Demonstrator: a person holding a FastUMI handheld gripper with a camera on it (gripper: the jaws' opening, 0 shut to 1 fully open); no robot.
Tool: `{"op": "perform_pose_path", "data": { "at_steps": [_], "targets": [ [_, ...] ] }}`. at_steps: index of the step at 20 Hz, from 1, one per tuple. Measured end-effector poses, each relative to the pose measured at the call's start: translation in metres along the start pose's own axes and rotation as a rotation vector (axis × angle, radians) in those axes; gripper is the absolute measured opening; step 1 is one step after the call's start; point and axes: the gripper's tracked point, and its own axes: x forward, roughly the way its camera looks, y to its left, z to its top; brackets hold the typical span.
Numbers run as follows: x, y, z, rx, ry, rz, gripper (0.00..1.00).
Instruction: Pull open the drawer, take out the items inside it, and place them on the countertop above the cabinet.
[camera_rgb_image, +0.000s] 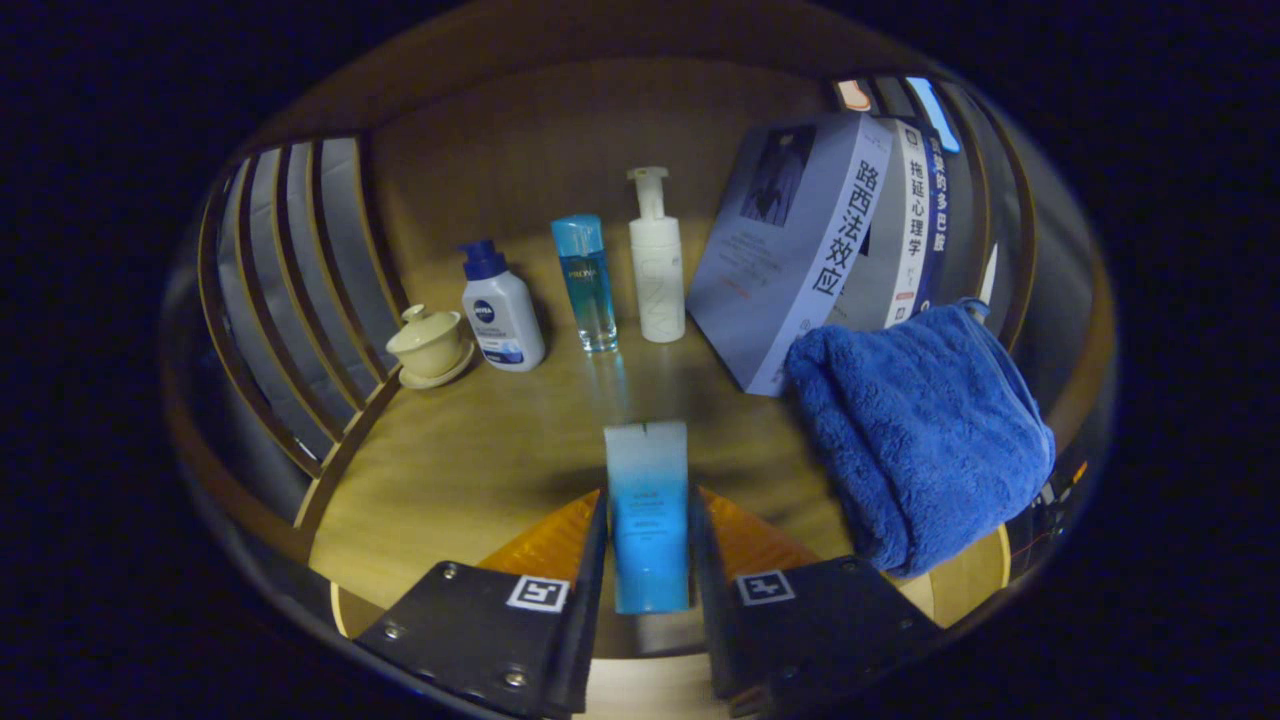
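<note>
My gripper (648, 520) is shut on a light-to-deep blue tube (647, 500), which stands upright between the fingers (592, 555) just above the wooden countertop (470, 470). A folded blue towel (915, 430) lies on the countertop to the right of the fingers, close beside the tube. Beyond the fingers stands a row of bottles: a white bottle with a blue cap (500, 310), a clear blue bottle (585, 280) and a white pump bottle (656, 260). The drawer is hidden from me.
A pale lidded cup on a saucer (430, 345) sits left of the bottles, next to a slatted wooden side panel (290, 300). Several books (800, 250) lean at the back right behind the towel. A wooden back wall (540, 140) closes the shelf.
</note>
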Motion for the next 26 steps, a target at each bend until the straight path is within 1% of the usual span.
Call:
{"op": "perform_pose_path", "data": {
  "at_steps": [2, 3, 5, 7, 8, 11, 13, 19, 23, 26],
  "targets": [
    [-0.013, 0.000, 0.005, -0.006, -0.033, 0.003, 0.62],
    [-0.022, 0.002, 0.008, 0.000, -0.043, 0.020, 0.69],
    [-0.046, 0.004, 0.010, 0.016, -0.060, 0.038, 0.83],
    [-0.071, 0.001, 0.013, 0.036, -0.114, 0.035, 0.96],
    [-0.085, -0.001, 0.012, 0.042, -0.143, 0.031, 1.00],
    [-0.134, -0.002, -0.002, 0.064, -0.204, 0.053, 1.00],
    [-0.163, -0.008, -0.017, 0.055, -0.239, 0.062, 1.00],
    [-0.235, -0.032, -0.080, -0.029, -0.342, 0.027, 0.99],
    [-0.261, -0.032, -0.127, -0.032, -0.376, 0.034, 0.99],
    [-0.266, -0.038, -0.154, -0.030, -0.412, 0.009, 0.99]
  ]
}}
